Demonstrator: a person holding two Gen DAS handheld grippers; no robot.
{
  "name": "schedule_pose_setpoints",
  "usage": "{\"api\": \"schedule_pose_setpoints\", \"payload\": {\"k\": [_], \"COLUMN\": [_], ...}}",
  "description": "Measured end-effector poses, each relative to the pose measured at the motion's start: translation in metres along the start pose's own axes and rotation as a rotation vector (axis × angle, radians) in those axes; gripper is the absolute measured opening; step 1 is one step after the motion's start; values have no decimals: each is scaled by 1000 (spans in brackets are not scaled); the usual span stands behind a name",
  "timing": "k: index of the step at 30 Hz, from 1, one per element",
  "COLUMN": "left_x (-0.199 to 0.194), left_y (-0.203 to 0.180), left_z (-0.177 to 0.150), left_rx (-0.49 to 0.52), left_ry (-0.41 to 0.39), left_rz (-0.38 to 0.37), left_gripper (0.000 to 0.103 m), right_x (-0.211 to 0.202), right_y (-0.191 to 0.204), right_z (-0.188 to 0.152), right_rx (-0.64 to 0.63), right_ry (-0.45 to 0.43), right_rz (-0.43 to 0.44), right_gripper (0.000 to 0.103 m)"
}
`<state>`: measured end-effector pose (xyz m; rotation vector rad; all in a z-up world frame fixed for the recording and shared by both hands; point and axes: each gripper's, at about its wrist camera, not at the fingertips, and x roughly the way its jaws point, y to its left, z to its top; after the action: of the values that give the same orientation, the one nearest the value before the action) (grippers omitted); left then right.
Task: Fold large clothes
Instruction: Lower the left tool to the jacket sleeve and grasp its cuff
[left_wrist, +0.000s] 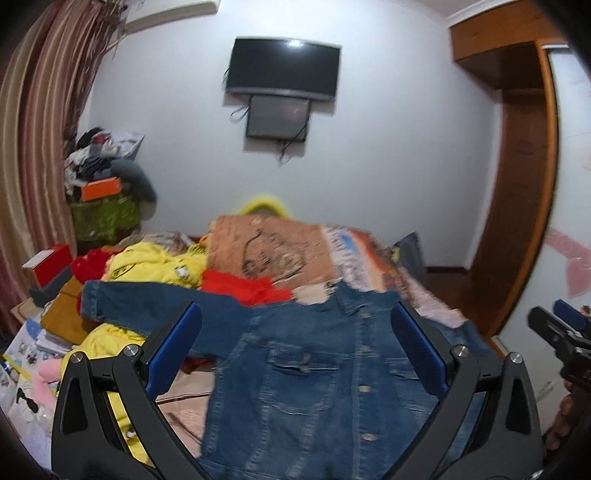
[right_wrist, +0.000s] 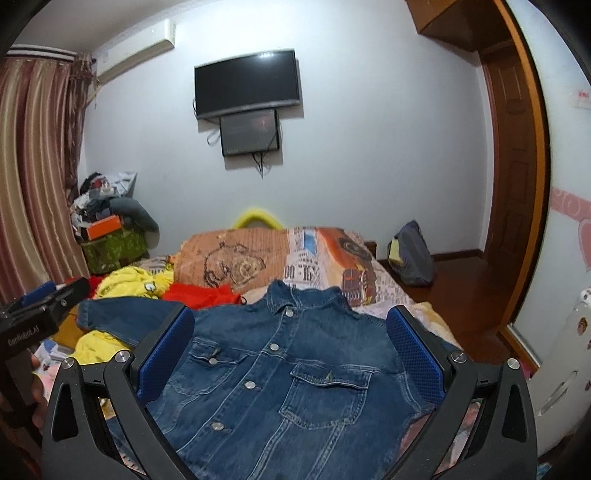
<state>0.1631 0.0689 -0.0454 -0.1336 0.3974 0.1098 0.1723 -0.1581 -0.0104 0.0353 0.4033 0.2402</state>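
Note:
A blue denim jacket (left_wrist: 314, 373) lies front up on the bed, buttoned, collar towards the far wall, its left sleeve (left_wrist: 140, 299) stretched out to the left. It also shows in the right wrist view (right_wrist: 280, 376). My left gripper (left_wrist: 295, 328) is open and empty, held above the jacket's lower half. My right gripper (right_wrist: 290, 332) is open and empty, held above the jacket as well. The right gripper also shows at the right edge of the left wrist view (left_wrist: 561, 332). The left gripper also shows at the left edge of the right wrist view (right_wrist: 40, 306).
A folded orange patterned quilt (right_wrist: 258, 258) lies beyond the jacket. Yellow clothes (left_wrist: 159, 266) and red clothes (left_wrist: 243, 288) are heaped to the left, with boxes (left_wrist: 48, 269) and papers beside them. A dark bag (right_wrist: 412, 254) stands on the wooden floor at the right.

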Motion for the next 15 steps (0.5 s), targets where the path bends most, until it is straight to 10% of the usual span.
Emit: {"api": "schedule_pose_setpoints", "payload": {"k": [15], "left_x": [147], "left_y": [124], "left_z": [-12], "left_rx": [-146], "left_ry": [359], "left_rz": [69], "left_gripper": [103], "right_x": [120], "right_y": [-12], "right_z": [-10], "right_rx": [-44], "right_ry": [280], "right_rz": [49], "right_gripper": [103]}}
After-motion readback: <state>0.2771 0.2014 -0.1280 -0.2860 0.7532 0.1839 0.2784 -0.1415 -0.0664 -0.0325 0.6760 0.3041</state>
